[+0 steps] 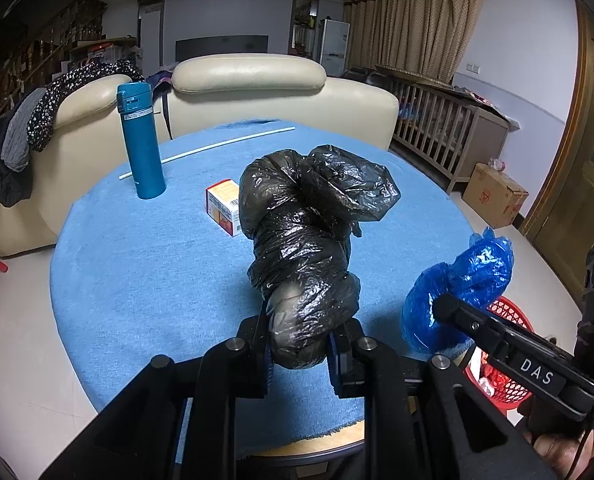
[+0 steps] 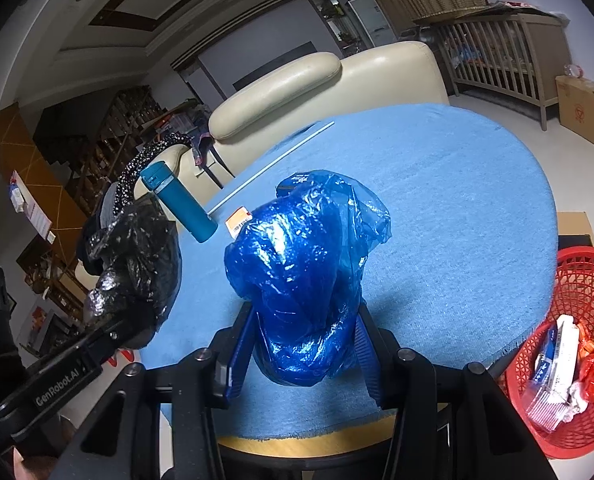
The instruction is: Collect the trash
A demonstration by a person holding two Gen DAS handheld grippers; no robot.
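Observation:
A crumpled black plastic bag (image 1: 305, 236) stands up between the fingers of my left gripper (image 1: 301, 356), which is shut on its lower end above the blue round table (image 1: 145, 272). My right gripper (image 2: 307, 356) is shut on a crumpled blue plastic bag (image 2: 305, 268), held over the table's near edge. In the left wrist view the blue bag (image 1: 461, 288) shows at the right with the right gripper's finger across it. The black bag (image 2: 137, 256) appears at the left of the right wrist view. A red mesh basket (image 2: 577, 332) holding trash stands on the floor at the right, below the table edge.
On the table stand a teal flask (image 1: 141, 140), a small orange-and-white box (image 1: 223, 206) and a long white rod (image 1: 209, 152). A cream sofa (image 1: 249, 80) with clothes draped on it is behind. A cardboard box (image 1: 495, 194) and a wooden crib (image 1: 437, 120) are at the right.

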